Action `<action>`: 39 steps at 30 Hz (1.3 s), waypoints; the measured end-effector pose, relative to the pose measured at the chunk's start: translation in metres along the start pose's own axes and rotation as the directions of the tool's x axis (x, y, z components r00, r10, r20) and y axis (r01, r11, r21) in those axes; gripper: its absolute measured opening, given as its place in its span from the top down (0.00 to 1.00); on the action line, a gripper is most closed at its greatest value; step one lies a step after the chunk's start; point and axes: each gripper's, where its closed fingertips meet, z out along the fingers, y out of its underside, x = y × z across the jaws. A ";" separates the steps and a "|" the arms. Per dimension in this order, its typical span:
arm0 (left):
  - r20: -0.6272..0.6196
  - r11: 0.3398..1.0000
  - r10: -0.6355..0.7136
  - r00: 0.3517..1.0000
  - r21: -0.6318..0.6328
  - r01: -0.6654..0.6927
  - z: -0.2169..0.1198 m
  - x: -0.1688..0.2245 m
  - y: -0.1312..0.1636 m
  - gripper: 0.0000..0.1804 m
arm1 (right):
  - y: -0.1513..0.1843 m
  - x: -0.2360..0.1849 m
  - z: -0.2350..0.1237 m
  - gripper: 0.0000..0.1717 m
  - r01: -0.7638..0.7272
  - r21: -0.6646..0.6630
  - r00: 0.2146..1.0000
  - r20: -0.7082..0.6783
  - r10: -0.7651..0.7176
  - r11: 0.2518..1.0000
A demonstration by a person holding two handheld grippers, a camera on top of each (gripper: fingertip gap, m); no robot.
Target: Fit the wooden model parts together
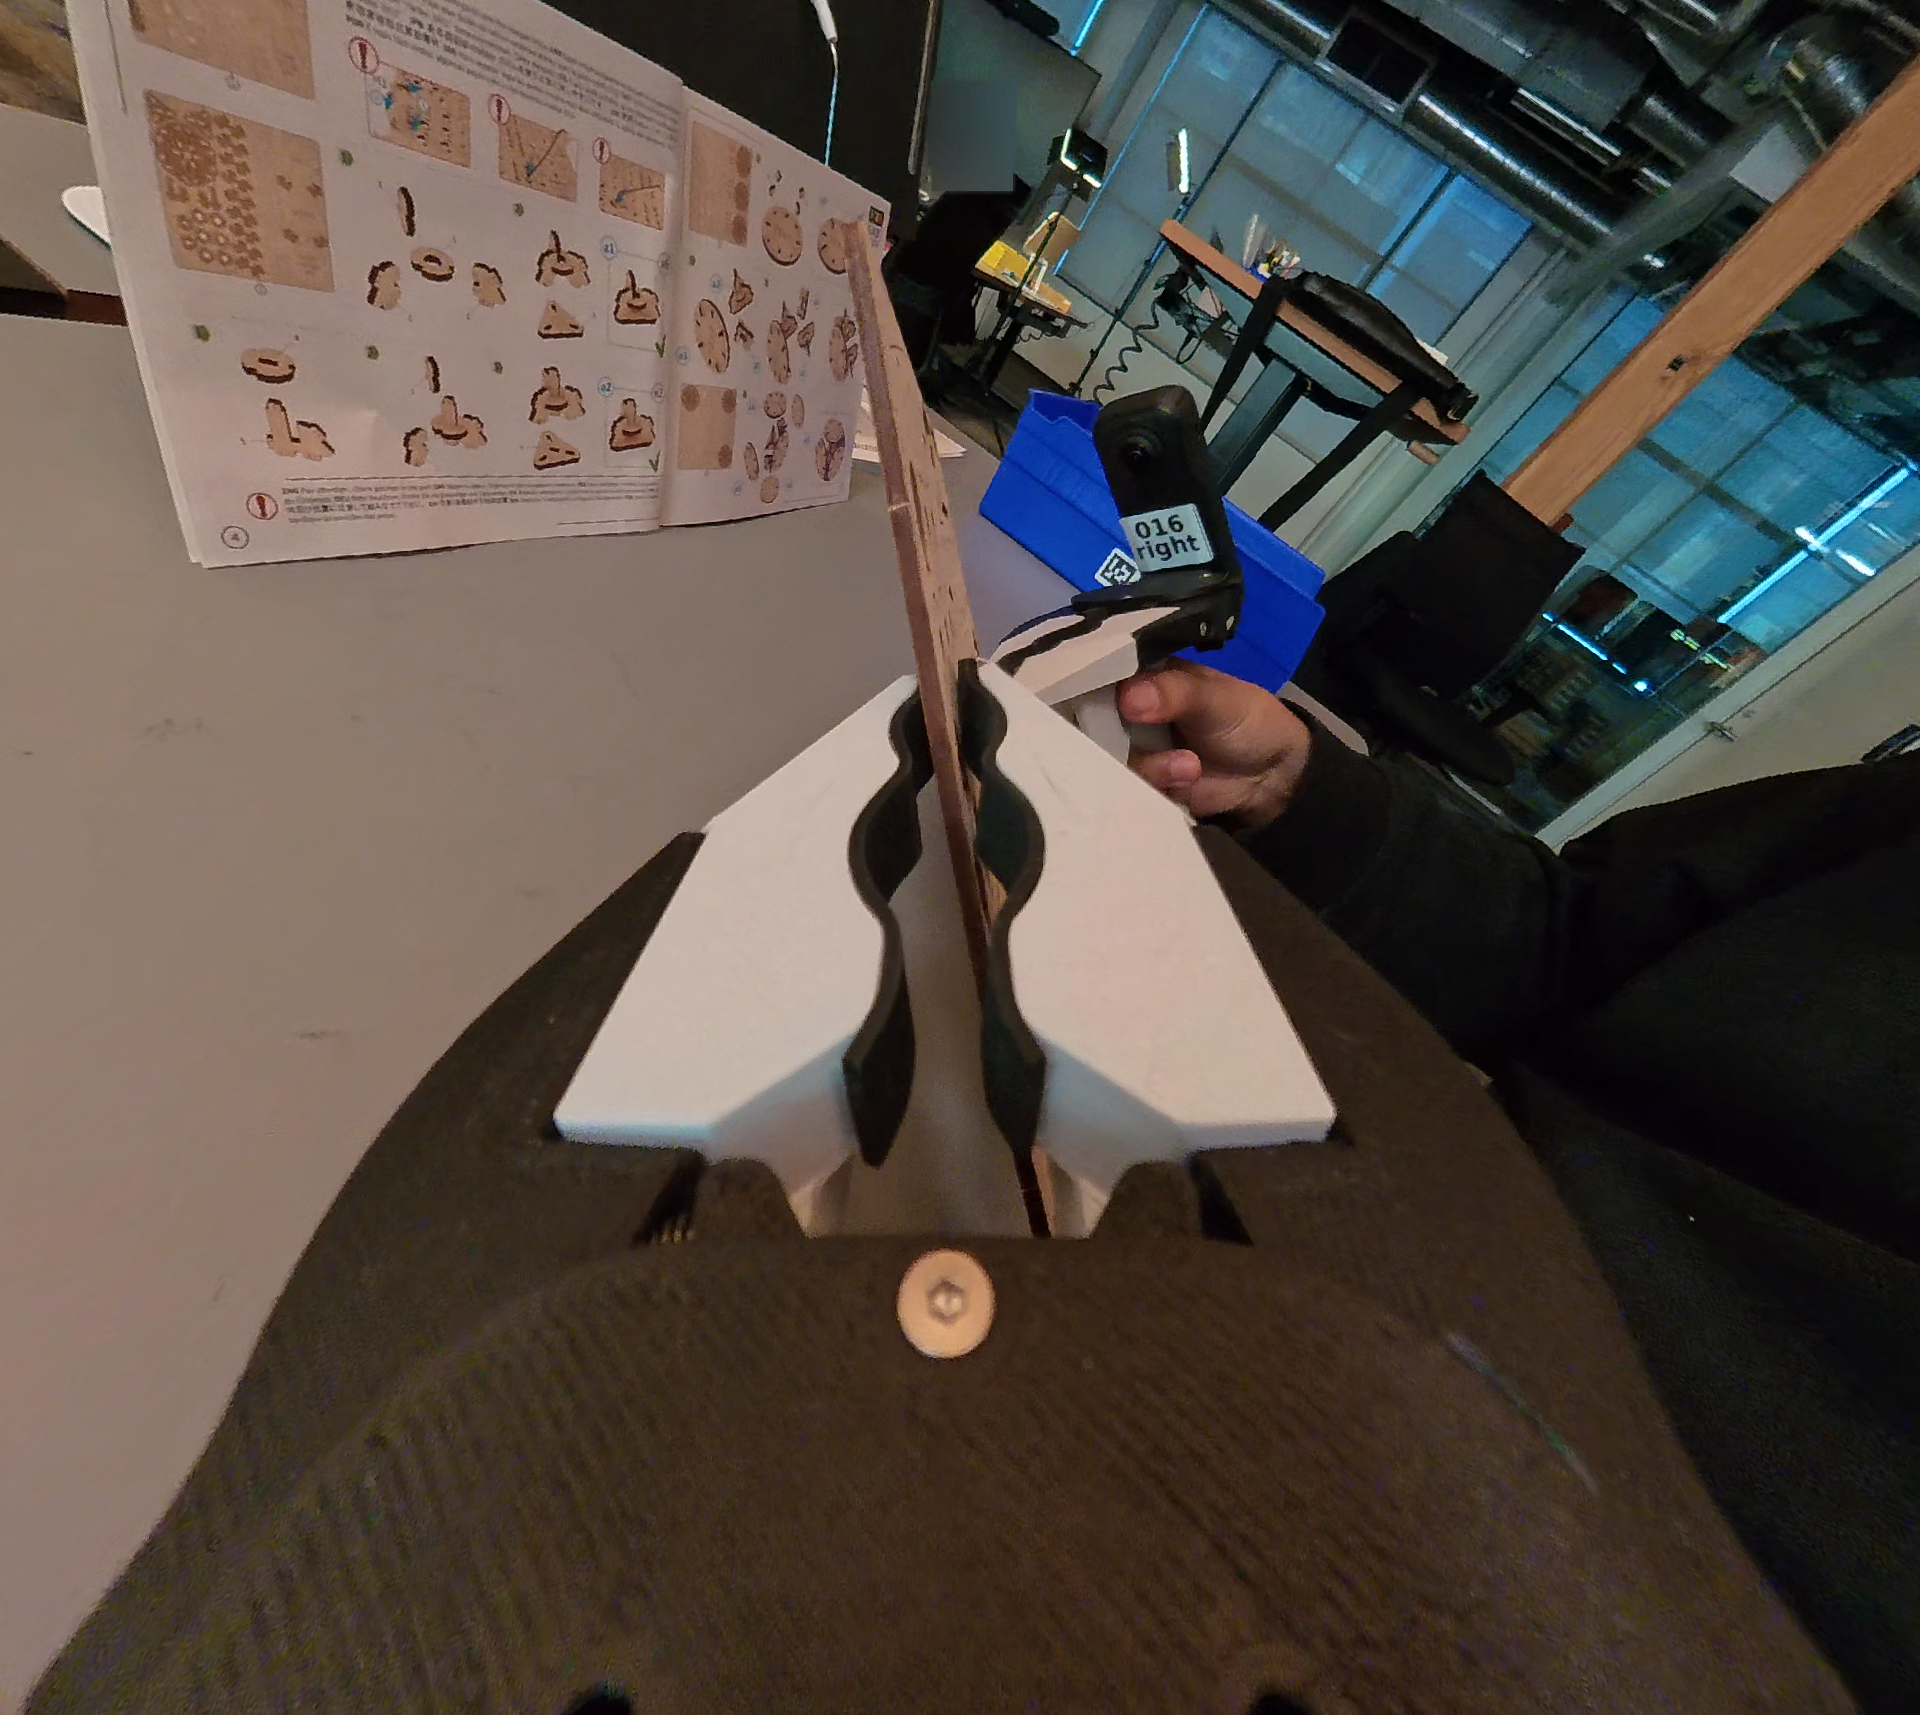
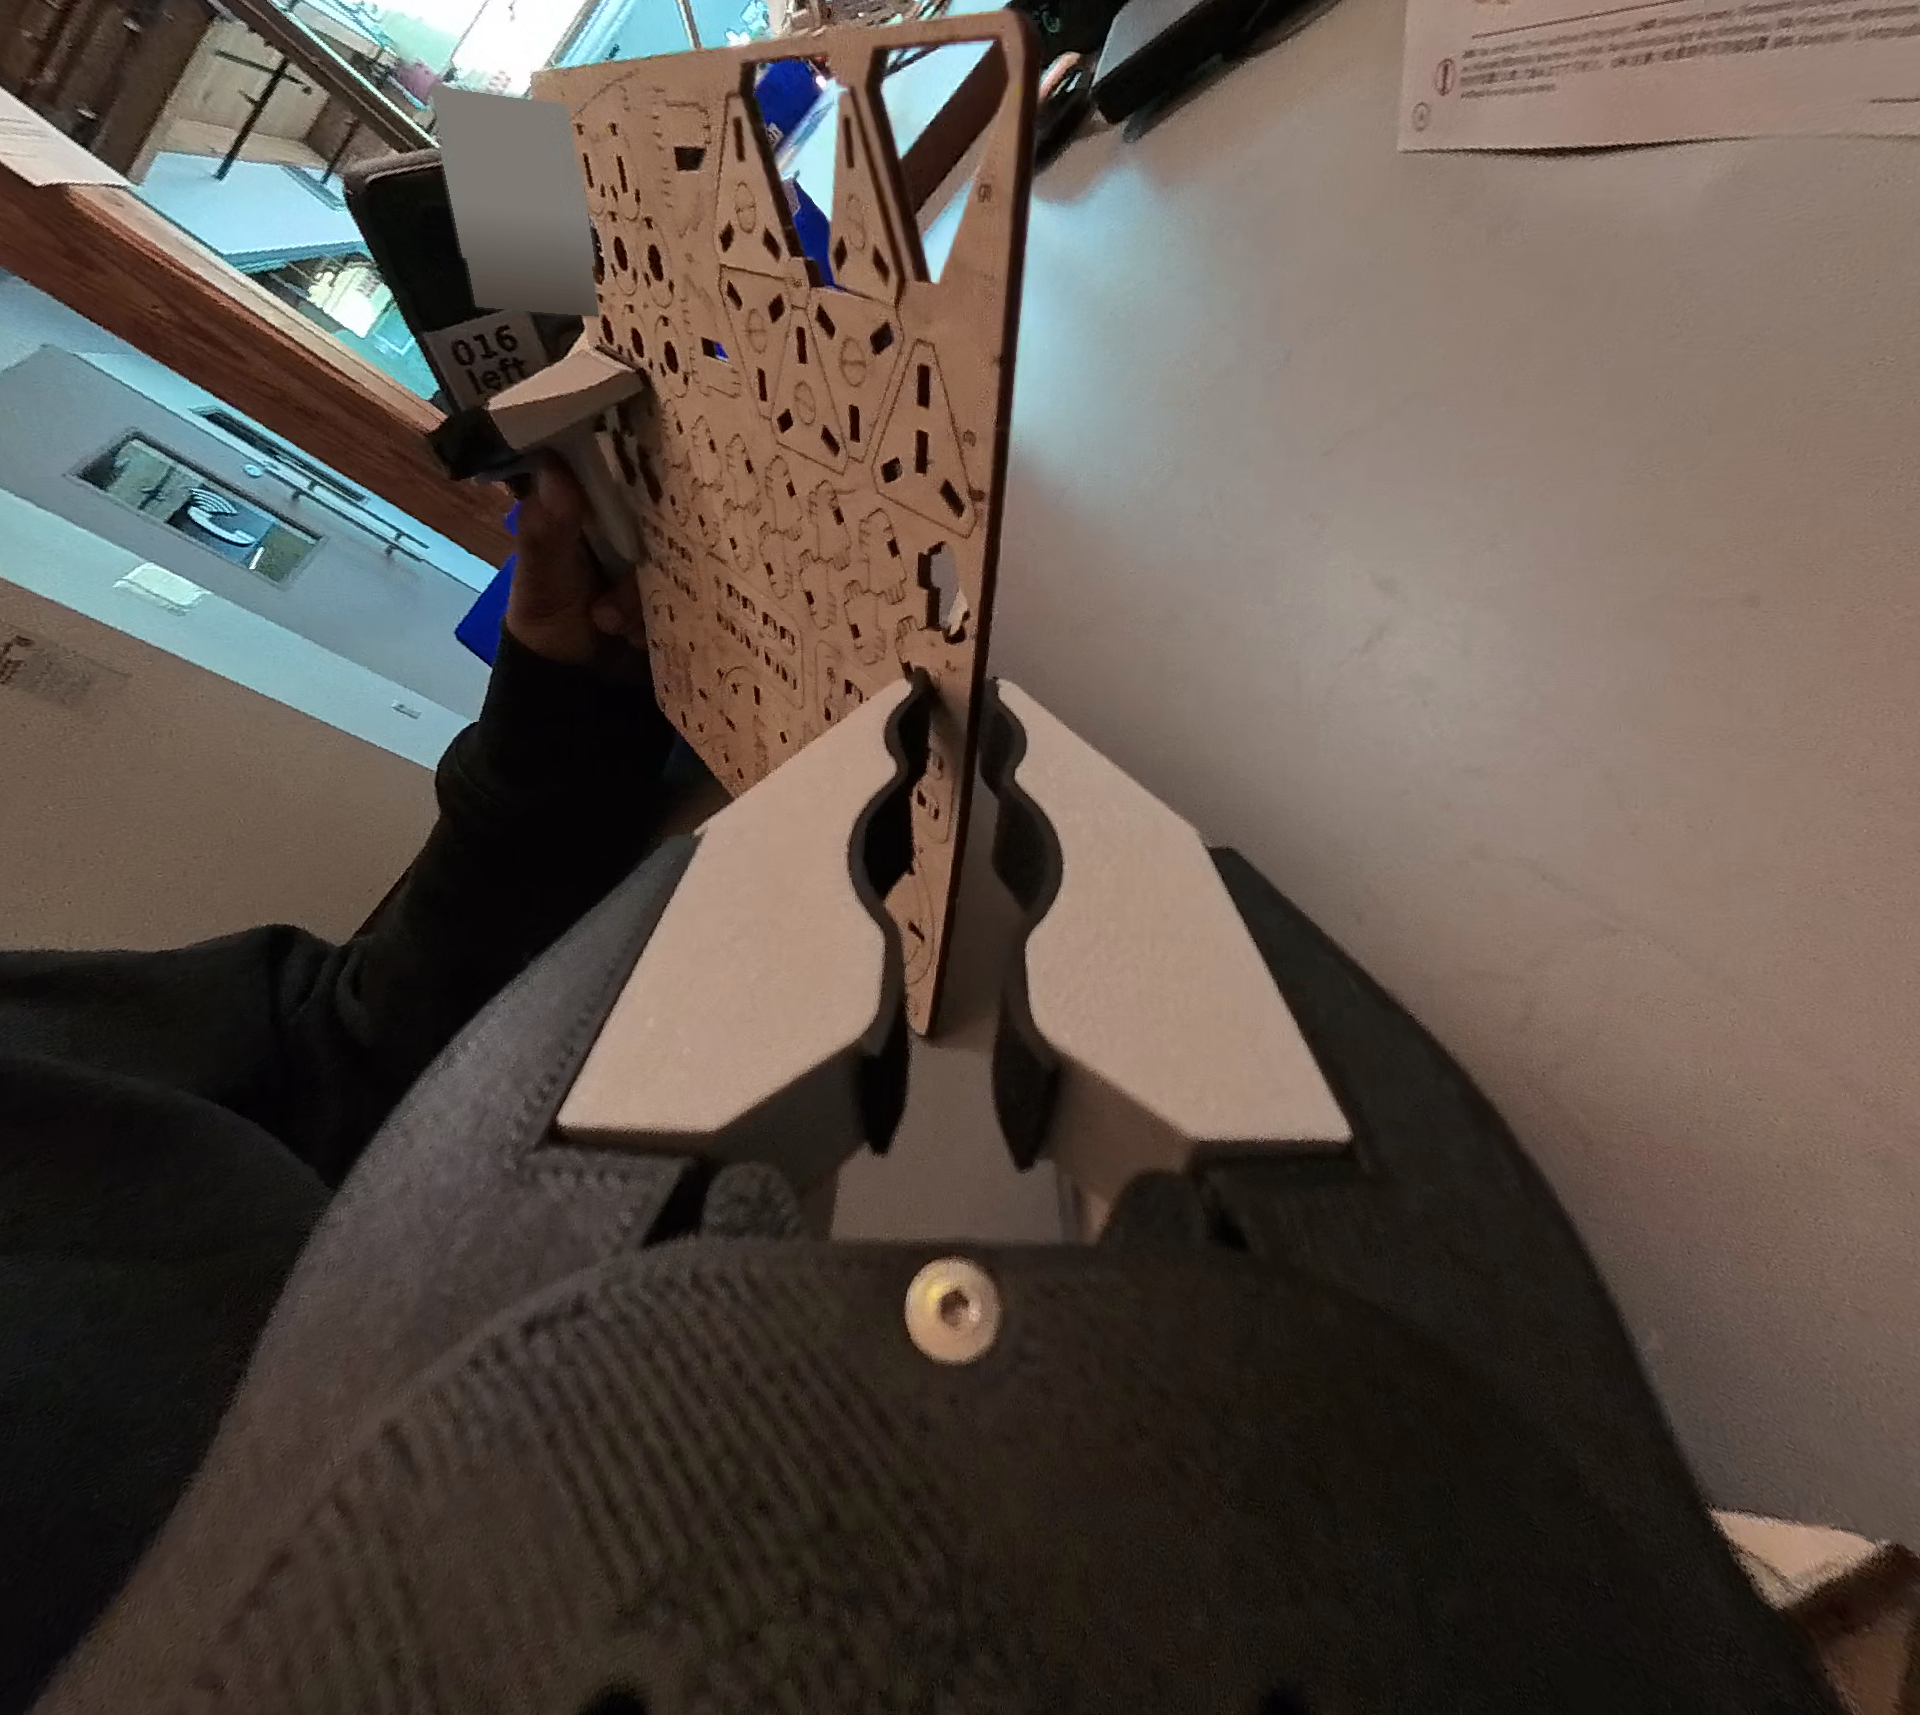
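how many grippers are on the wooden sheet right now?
2. The left gripper clamps one edge of the wooden sheet. The right gripper has the opposite edge between its fingers, though a sliver of gap shows beside one pad, so its grip looks unsure.

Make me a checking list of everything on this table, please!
Surface: grey table, mostly bare.
Job's things: thin laser-cut wooden parts sheet held upright on edge, some pieces already out.
Clutter: open instruction booklet, blue bin.
Grippers: left tool clamps the sheet's edge; right tool straddles the opposite edge, contact unclear.
Cables: nothing seen on the table.
Surroundings: desks, windows, ceiling ducts.
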 end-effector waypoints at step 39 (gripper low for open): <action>-0.001 1.000 -0.006 1.000 -0.012 0.006 0.001 -0.002 0.001 1.00 | -0.007 0.007 -0.002 0.89 0.063 0.032 0.993 -0.101 -0.060 0.998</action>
